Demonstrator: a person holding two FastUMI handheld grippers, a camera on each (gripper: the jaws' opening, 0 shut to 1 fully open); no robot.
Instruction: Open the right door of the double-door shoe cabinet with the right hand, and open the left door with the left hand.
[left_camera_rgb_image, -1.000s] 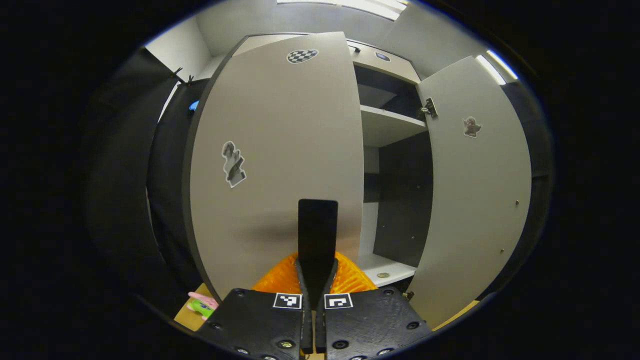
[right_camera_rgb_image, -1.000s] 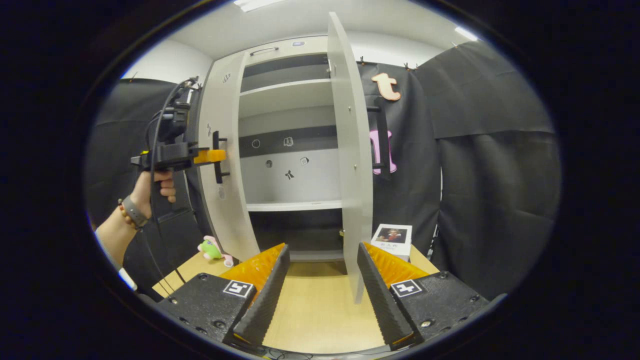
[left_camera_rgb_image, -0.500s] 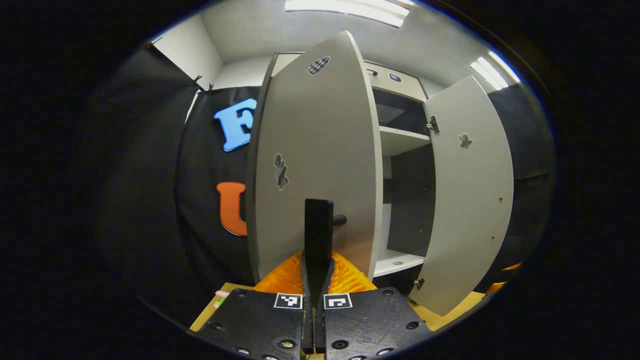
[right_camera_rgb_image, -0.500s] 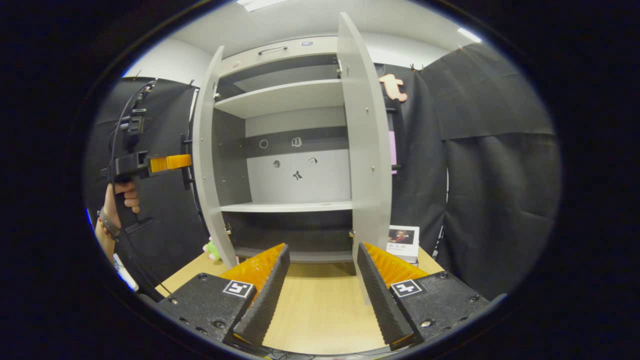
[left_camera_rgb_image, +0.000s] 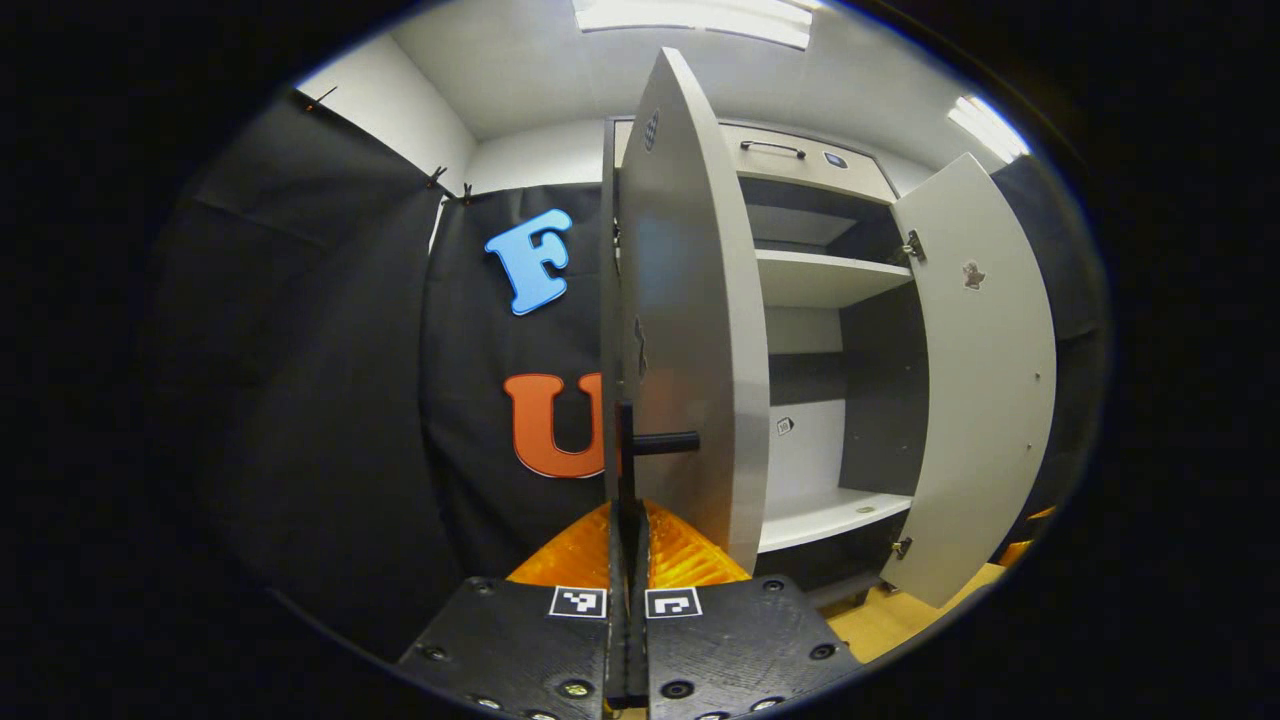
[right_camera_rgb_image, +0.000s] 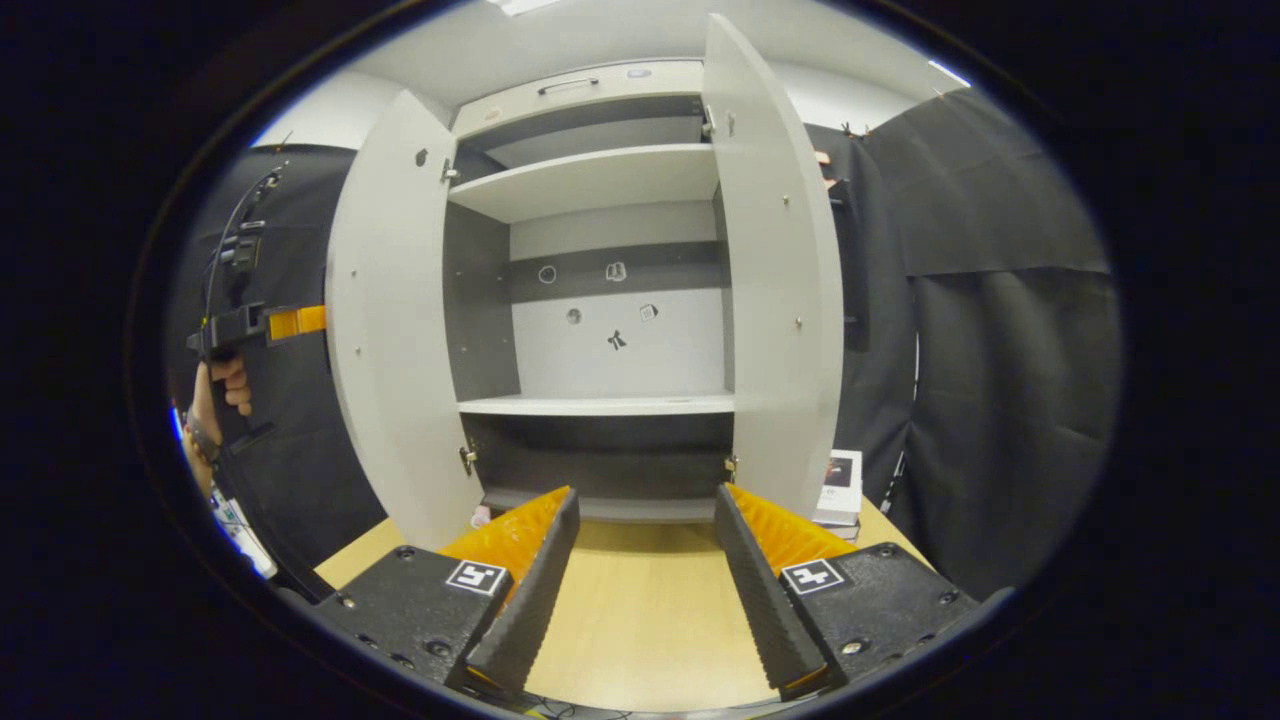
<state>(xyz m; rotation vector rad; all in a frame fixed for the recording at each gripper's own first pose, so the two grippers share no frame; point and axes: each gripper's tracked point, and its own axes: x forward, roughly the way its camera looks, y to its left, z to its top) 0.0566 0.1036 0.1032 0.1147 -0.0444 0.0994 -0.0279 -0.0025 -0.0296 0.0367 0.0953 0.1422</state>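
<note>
My left gripper (left_camera_rgb_image: 627, 560) has its two fingers pressed together on the black handle (left_camera_rgb_image: 628, 450) of the left door (left_camera_rgb_image: 690, 330), which I see nearly edge-on from that camera, swung wide from the shoe cabinet (left_camera_rgb_image: 820, 290). The handle's short black post sticks out sideways from the door face just above my fingers. Beyond the door edge the inside of the cabinet is exposed, with a pale shelf (left_camera_rgb_image: 825, 275) high up and another lower down.

From the right gripper view, my right gripper (right_camera_rgb_image: 640, 560) is spread apart and holds nothing; it hovers over the wooden bench (right_camera_rgb_image: 640, 610) in front of the cabinet, well apart from the right door (right_camera_rgb_image: 775, 300). That door stands open, as does the left door, so the whole interior faces me: a top shelf, a middle shelf (right_camera_rgb_image: 600, 405), and a few small stickers (right_camera_rgb_image: 615, 271) on the back panel. Off to the side, a hand (right_camera_rgb_image: 225, 385) grips the left gripper, its orange finger going behind the left door. A small box (right_camera_rgb_image: 840, 485) sits on the bench just beside the right door's lower edge.
</note>
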